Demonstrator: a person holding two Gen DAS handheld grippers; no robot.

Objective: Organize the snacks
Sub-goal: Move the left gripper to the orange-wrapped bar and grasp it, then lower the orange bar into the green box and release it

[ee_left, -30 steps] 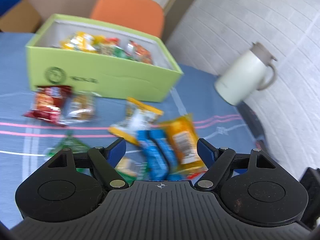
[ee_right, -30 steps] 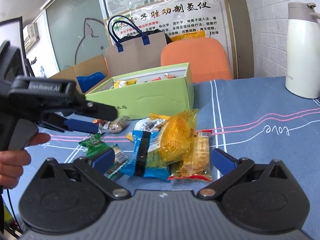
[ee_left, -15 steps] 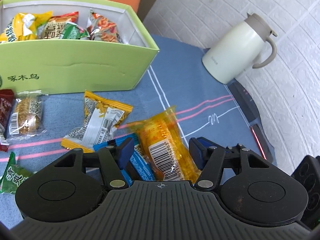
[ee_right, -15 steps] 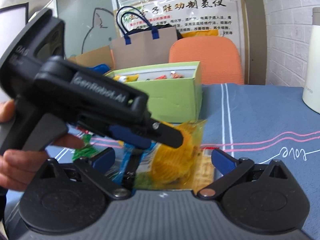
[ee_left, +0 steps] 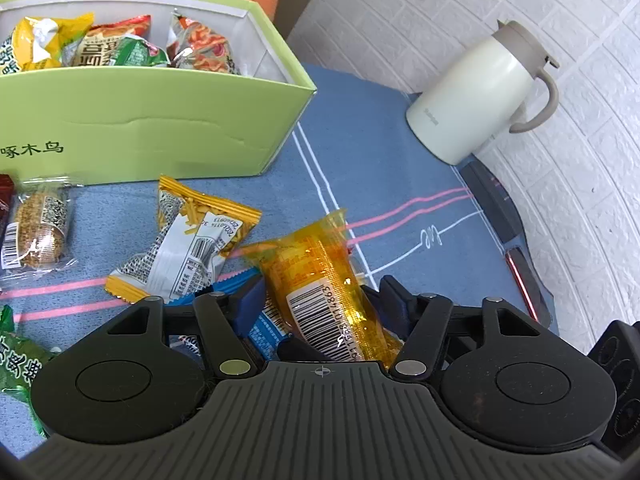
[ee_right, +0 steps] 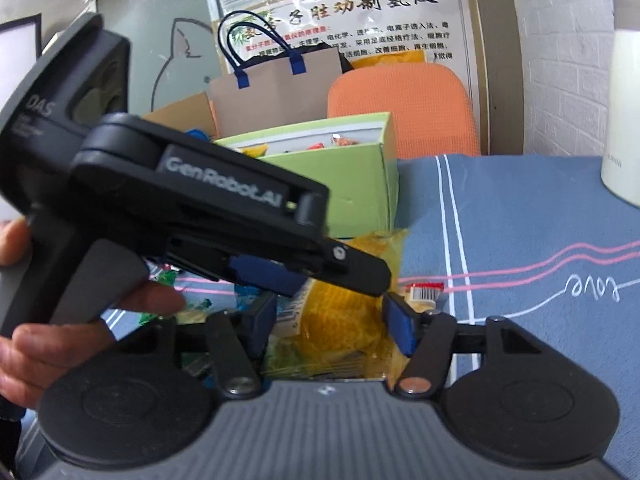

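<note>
A yellow-orange snack packet (ee_left: 320, 284) with a barcode lies on the blue tablecloth between the fingers of my left gripper (ee_left: 320, 300), which is closed around it. The same packet (ee_right: 340, 320) sits between the fingers of my right gripper (ee_right: 332, 324), which has closed in on it too; firm contact there is unclear. The left gripper body (ee_right: 192, 200) crosses the right wrist view. A green box (ee_left: 160, 128) holding several snacks stands behind. A yellow-white packet (ee_left: 188, 248) and a blue packet (ee_left: 268, 328) lie beside the held one.
A white thermos jug (ee_left: 476, 96) stands at the right by the brick wall. A clear-wrapped snack (ee_left: 40, 228) and a green packet (ee_left: 16, 352) lie at the left. An orange chair (ee_right: 400, 112) and a paper bag (ee_right: 276, 84) are behind the table.
My left gripper moved right and down over the snack pile and closed on the yellow-orange packet. My right gripper's fingers narrowed around the same packet.
</note>
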